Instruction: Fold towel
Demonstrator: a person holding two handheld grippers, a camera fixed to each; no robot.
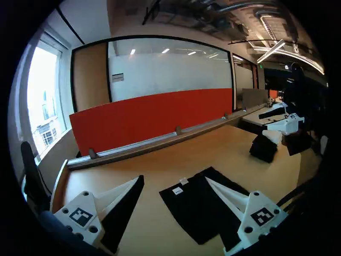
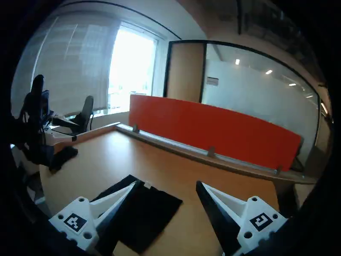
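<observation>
A black towel (image 1: 192, 205) lies flat on the wooden table (image 1: 179, 153), with a small white tag at its far edge. My left gripper (image 1: 174, 178) hovers open just above it, its right finger over the cloth and nothing between its fingers. In the right gripper view the same towel (image 2: 149, 209) sits low and left of centre, and my right gripper (image 2: 167, 183) stands open over its far corner, empty. Farther off, the right gripper (image 1: 284, 124) appears at the table's right end and the left gripper (image 2: 59, 134) at the far left.
An orange divider (image 1: 149, 113) with a metal rail runs along the table's back edge (image 2: 204, 153). A dark bundle (image 1: 263, 147) sits under the far gripper; what it is I cannot tell. Office chairs (image 2: 85, 112) stand by the window.
</observation>
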